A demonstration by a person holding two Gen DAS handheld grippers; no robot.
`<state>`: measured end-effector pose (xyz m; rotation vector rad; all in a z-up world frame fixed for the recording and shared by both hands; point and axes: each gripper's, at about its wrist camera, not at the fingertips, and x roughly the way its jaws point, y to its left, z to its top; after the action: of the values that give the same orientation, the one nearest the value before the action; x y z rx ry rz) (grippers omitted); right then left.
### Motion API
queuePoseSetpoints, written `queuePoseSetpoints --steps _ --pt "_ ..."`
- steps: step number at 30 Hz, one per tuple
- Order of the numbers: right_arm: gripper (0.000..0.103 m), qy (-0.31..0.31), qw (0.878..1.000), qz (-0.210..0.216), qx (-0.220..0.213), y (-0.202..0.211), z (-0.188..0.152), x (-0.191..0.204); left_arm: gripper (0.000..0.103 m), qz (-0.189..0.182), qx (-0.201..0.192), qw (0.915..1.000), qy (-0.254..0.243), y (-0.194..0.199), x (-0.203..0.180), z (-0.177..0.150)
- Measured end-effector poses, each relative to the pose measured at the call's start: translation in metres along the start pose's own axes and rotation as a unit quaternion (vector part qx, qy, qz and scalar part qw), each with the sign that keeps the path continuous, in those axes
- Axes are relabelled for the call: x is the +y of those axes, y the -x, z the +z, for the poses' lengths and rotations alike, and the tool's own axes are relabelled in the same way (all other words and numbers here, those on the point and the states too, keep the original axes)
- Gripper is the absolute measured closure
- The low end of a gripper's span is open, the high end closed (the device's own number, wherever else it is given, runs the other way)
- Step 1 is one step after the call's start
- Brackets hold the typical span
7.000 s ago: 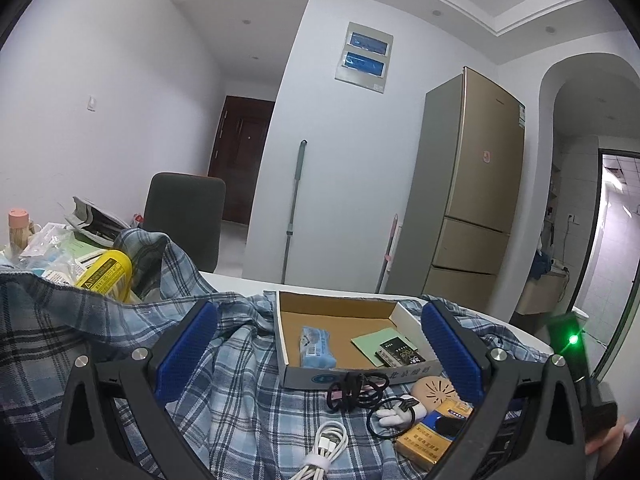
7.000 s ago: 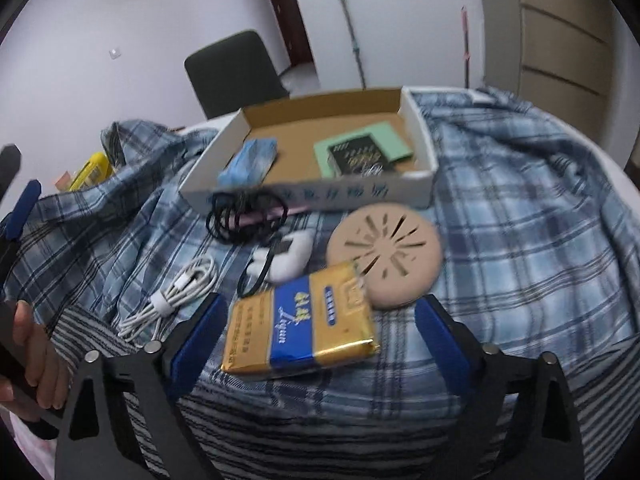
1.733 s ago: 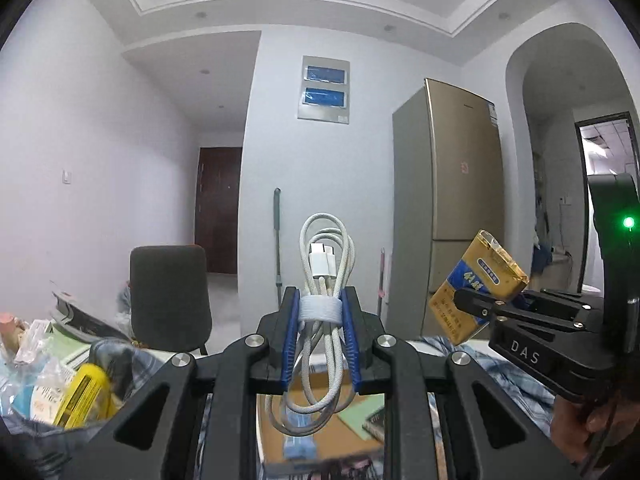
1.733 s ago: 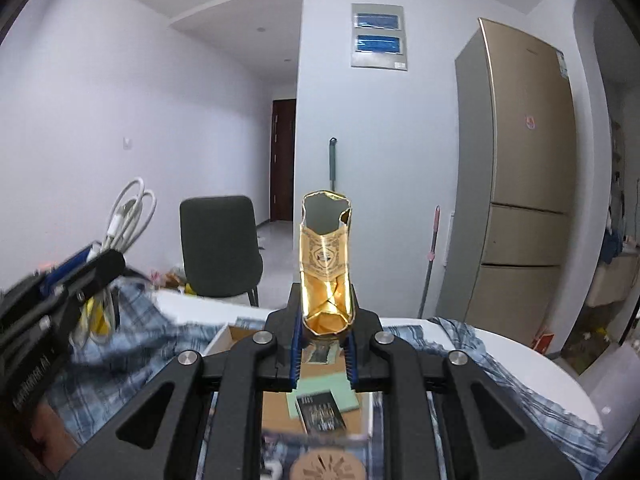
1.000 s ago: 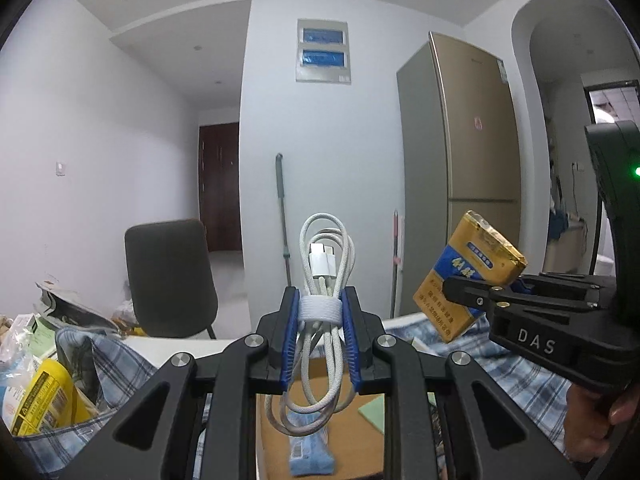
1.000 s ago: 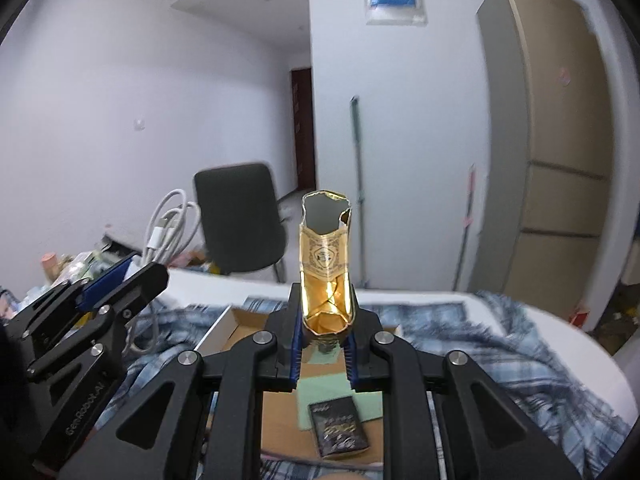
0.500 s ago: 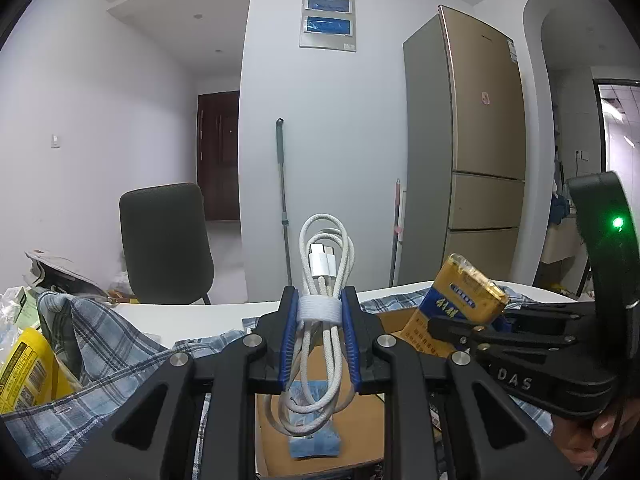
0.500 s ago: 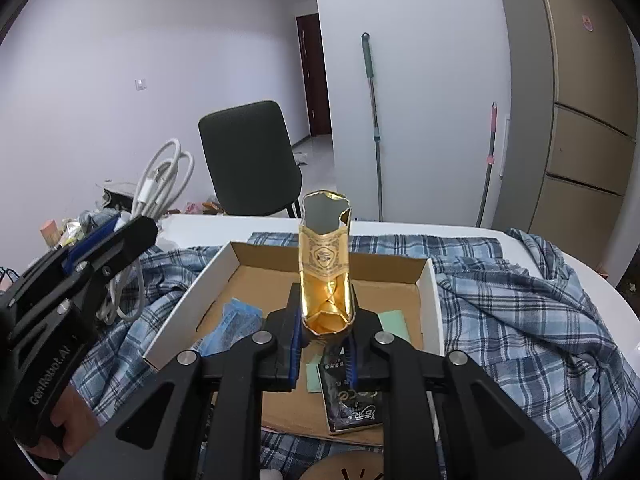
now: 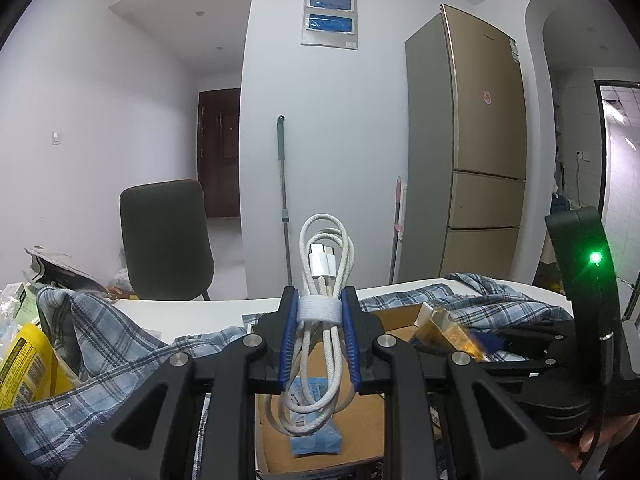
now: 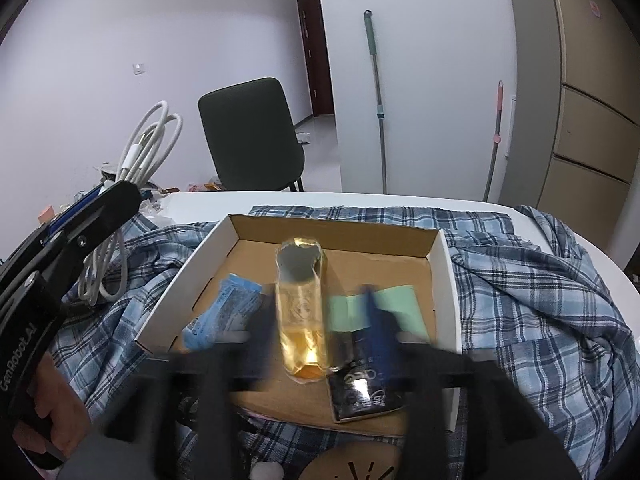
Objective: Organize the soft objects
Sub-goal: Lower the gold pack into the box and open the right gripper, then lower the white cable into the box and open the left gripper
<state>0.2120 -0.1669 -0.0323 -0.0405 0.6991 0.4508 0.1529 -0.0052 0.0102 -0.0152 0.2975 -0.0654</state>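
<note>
left claw (image 9: 319,344) clamps the white cable (image 9: 325,276) upright; right claw (image 10: 320,320), blurred, spread around the gold pack (image 10: 302,304) over the box (image 10: 436,256).

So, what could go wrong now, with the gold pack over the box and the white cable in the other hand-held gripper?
1. The right hand-held gripper looks blurred and spread around the gold pack; the pack may tip onto the blue packet.
2. The left hand-held gripper clamps the white cable at its band only; the hanging loops may catch on the cardboard box rim.
</note>
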Motion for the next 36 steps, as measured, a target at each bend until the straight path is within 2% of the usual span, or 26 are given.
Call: queuePoseSetpoints --steps 1,2,9,17,24,29,30,32,33,34,36 --pt "0.02 -0.004 1.0 0.001 -0.012 0.003 0.0 -0.002 0.081 0.0 0.0 1.0 -0.001 0.0 0.0 0.0" --pt "0.02 -0.005 1.0 -0.004 -0.023 0.006 0.0 -0.002 0.081 0.0 0.0 1.0 0.0 0.0 0.0 0.001" --pt "0.02 -0.011 0.998 -0.041 -0.035 0.011 0.006 -0.013 0.081 -0.007 0.007 0.9999 0.006 -0.002 0.001 0.0" --pt "0.02 -0.03 0.997 -0.06 -0.032 0.01 0.007 -0.027 0.081 -0.044 0.091 0.9944 0.03 -0.035 0.004 -0.011" --pt "0.02 -0.022 0.998 -0.058 -0.021 0.005 0.004 -0.023 0.081 -0.063 0.148 0.9866 0.026 -0.053 -0.001 -0.023" --pt "0.02 -0.024 0.998 -0.051 -0.019 0.005 0.003 -0.021 0.081 -0.061 0.154 0.9859 0.024 -0.056 -0.004 -0.025" --pt "0.02 -0.022 0.998 -0.052 -0.02 0.005 0.003 -0.021 0.079 -0.059 0.15 0.9867 0.025 -0.055 -0.003 -0.025" --pt "0.02 -0.023 0.998 -0.053 -0.019 0.005 0.003 -0.022 0.064 -0.052 0.134 0.9893 0.024 -0.051 -0.002 -0.022" --pt "0.02 -0.025 0.998 -0.054 -0.019 0.005 0.003 -0.022 0.045 -0.047 0.124 0.9909 0.023 -0.048 -0.002 -0.021" --pt "0.02 -0.026 0.998 -0.055 -0.019 0.005 0.003 -0.023 0.035 -0.043 0.113 0.9924 0.022 -0.045 -0.002 -0.02" --pt "0.02 -0.026 0.998 -0.056 -0.021 0.006 0.003 -0.023 0.035 -0.035 0.092 0.995 0.017 -0.038 -0.002 -0.016"
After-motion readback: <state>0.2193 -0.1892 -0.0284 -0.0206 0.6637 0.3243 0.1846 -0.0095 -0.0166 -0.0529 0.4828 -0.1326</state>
